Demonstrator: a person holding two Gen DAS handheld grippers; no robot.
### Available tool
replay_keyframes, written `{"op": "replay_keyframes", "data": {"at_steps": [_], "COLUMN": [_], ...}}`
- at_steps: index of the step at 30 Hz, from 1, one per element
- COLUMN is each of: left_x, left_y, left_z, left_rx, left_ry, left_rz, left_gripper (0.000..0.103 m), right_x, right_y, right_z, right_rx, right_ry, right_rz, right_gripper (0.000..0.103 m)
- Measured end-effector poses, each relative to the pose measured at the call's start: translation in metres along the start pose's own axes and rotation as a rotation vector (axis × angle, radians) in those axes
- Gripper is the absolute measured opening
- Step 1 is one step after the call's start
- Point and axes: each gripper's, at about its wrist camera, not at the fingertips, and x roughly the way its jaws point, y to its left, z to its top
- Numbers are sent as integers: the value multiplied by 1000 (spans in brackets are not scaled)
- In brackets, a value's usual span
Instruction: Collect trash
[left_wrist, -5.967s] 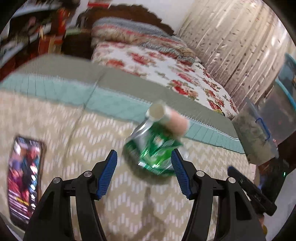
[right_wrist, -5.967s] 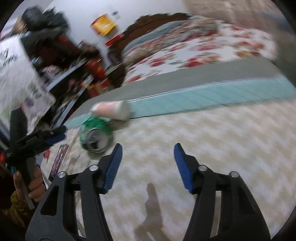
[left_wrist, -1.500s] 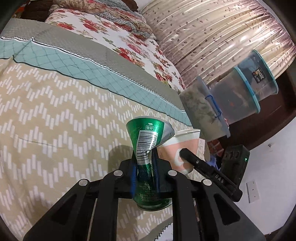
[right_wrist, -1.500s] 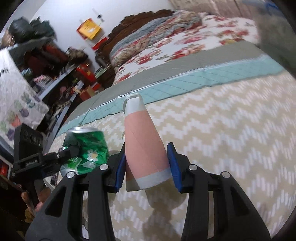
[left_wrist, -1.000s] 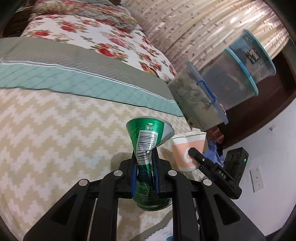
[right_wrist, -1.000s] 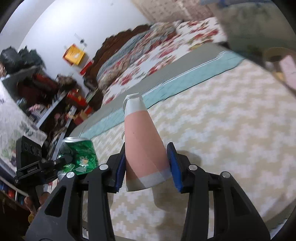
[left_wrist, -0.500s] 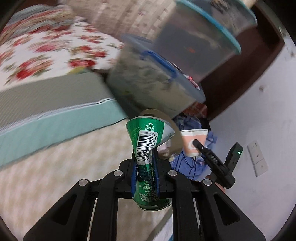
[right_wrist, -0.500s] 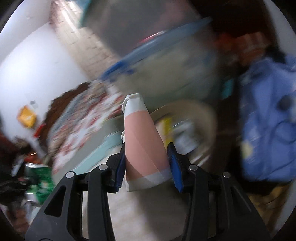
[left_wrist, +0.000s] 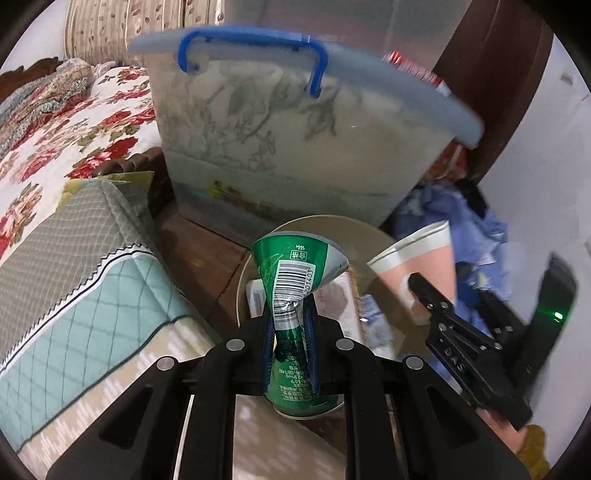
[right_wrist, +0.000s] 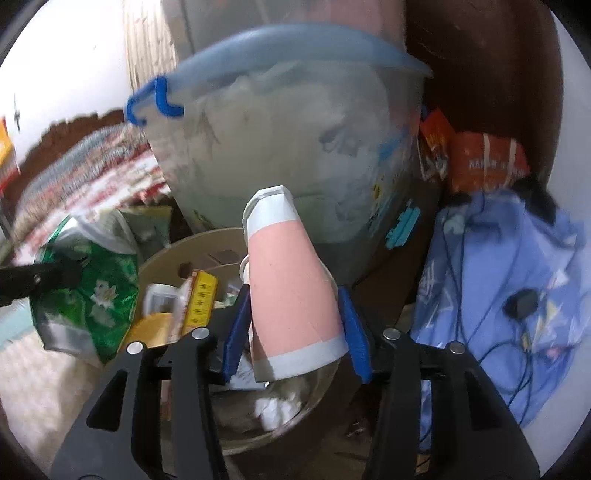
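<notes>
The round tan plastic waste bin (left_wrist: 373, 236) stands on the floor just beside the bed corner, in front of the translucent plastic storage tub with a blue handle (left_wrist: 295, 140); the crushed green aluminium can (left_wrist: 295, 288), pinched in the left gripper (left_wrist: 290, 347), hangs over the bin's rim; the pink-and-white paper cup (right_wrist: 291, 288), between the right gripper's (right_wrist: 295, 332) fingers, hangs over the bin's opening, right of the can; a heap of blue cloth (right_wrist: 509, 280) lies right of the bin; paper scraps (right_wrist: 277, 406) lie inside it.

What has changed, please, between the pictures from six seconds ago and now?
Both tools were open over the bed then. The left tool took hold of the crushed green can, the right tool the pink paper cup, and both swung off the bed to above the round bin. Neither has let go.
</notes>
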Motion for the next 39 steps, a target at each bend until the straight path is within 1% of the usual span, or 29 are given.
{"op": "replay_keyframes", "data": {"at_steps": [1,3,5,6,8,11,14,15,18,21,22,24,26,28,31,33,35,37,39], "left_x": [10,23,24,20,11,-11,-37,-44,-67,-88,-94,-109,-129,-146,-164,-172,-178,-184,-191], "left_y": [-2,-5,-7,-7,-9,-7,-4,-3,3,9,11,13,16,22,30,34,39,42,46], "left_z": [1,2,-1,-3,-5,-9,-15,-17,-26,-37,-41,-49,-59,-70,-88,-103,-120,-133,-146], "left_rx": [2,4,8,17,28,13,-12,-19,-40,-62,-68,-65,-46,-37,-38,-39,-34,-25,-21], "left_ry": [15,53,52,44,30,1,-35,-43,-69,-87,-86,-95,-126,-155,-176,-172,-162,-157,-159], "left_rz": [10,4,-7,-19,-23,-59,-89,-96,-122,-132,-137,-140,-125,-107,-77,-59,-15,22,51], "left_gripper": [18,40,46,48,54,54,58,59,61,62,62,62,62,67,69,69,72,75,81], "right_x": [7,13,8,4,-3,-11,-16,-18,-13,6,8,3,-10,-26,-50,-68,-93,-114,-131], "right_y": [5,10,10,7,1,-13,-24,-25,-26,-23,-23,-27,-29,-29,-22,-15,-1,12,26], "right_z": [1,1,-3,-6,-8,-11,-12,-12,-7,5,8,15,18,17,8,-4,-24,-40,-56], "right_rx": [-30,-61,-49,-34,-1,72,146,161,199,238,259,312,346,362,380,398,414,424,424], "right_ry": [8,33,16,3,-2,-7,7,15,31,100,103,76,31,0,2,11,21,23,27], "right_rz": [-11,14,88,134,193,276,362,376,396,369,373,378,396,395,392,409,418,429,434], "right_gripper": [56,63,76,78,80,80,80,80,81,82,81,80,80,80,79,79,79,80,80]}}
